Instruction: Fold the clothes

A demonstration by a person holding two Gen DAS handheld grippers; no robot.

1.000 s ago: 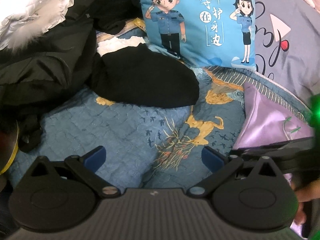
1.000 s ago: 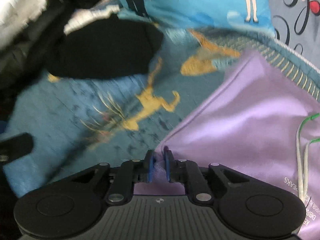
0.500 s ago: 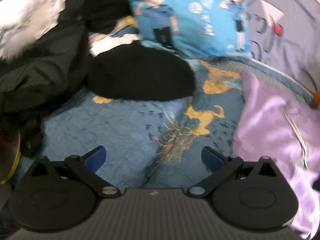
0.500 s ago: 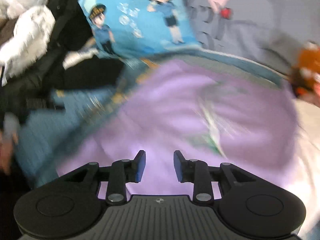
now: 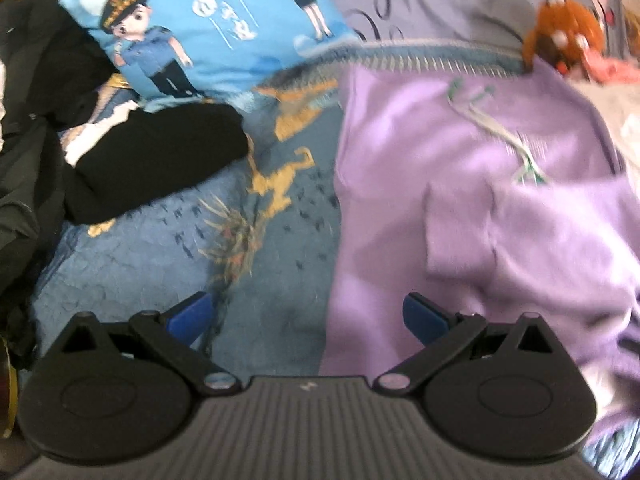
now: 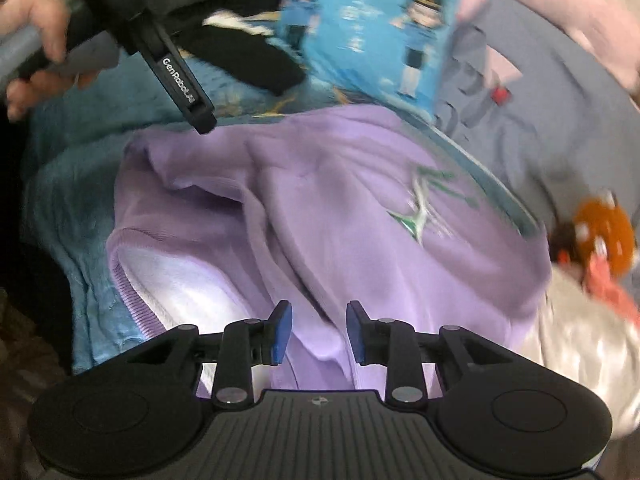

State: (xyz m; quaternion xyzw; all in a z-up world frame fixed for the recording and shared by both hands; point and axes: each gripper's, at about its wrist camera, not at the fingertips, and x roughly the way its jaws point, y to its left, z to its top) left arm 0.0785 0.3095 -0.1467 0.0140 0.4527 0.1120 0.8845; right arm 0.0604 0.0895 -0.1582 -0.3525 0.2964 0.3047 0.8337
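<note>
Right gripper (image 6: pixel 319 332) has let go of the purple hoodie (image 6: pixel 328 216); jaws part-open, empty. Left gripper (image 5: pixel 307 316) wide open, empty, above the hoodie's left edge.

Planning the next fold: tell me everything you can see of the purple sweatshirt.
The purple sweatshirt is soft lilac knit, lying rumpled on the blue bedspread. It has white-and-green drawstrings, small chest print, a ribbed hem turned up to show pale lining, and one sleeve folded across the body. Its top edge nears the cartoon pillow. Neither gripper holds it.
</note>
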